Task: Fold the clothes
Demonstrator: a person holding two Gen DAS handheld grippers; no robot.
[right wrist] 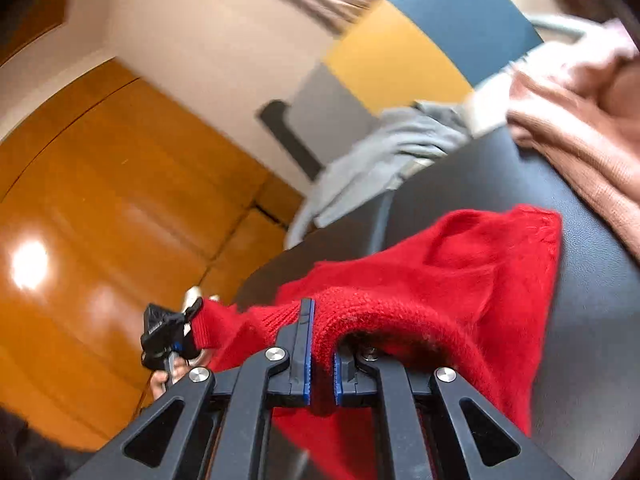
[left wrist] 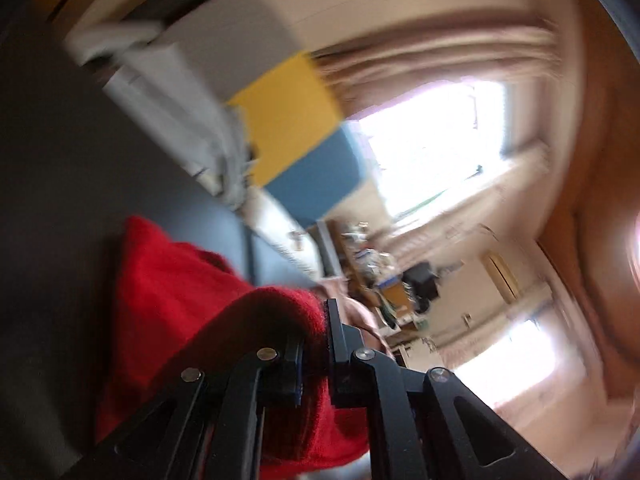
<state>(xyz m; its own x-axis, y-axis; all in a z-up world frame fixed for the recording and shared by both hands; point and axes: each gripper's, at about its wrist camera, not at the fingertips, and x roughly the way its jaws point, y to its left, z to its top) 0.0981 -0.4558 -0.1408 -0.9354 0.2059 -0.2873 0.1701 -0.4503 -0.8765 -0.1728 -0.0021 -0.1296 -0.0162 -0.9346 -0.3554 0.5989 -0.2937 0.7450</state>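
Red sweater is pinched in both grippers and hangs between them over the dark table. The right gripper is clenched on a fold of its knit edge. The left gripper is clenched on another part of the same edge, with red cloth draped over one finger. Farther back, a pink sweater and a grey garment lie on the table. Behind them are yellow and blue panels, and a bright window shines in the left wrist view.

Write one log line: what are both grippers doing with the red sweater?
left gripper: shut on red sweater | right gripper: shut on red sweater | sweater: stretched between both, over dark table
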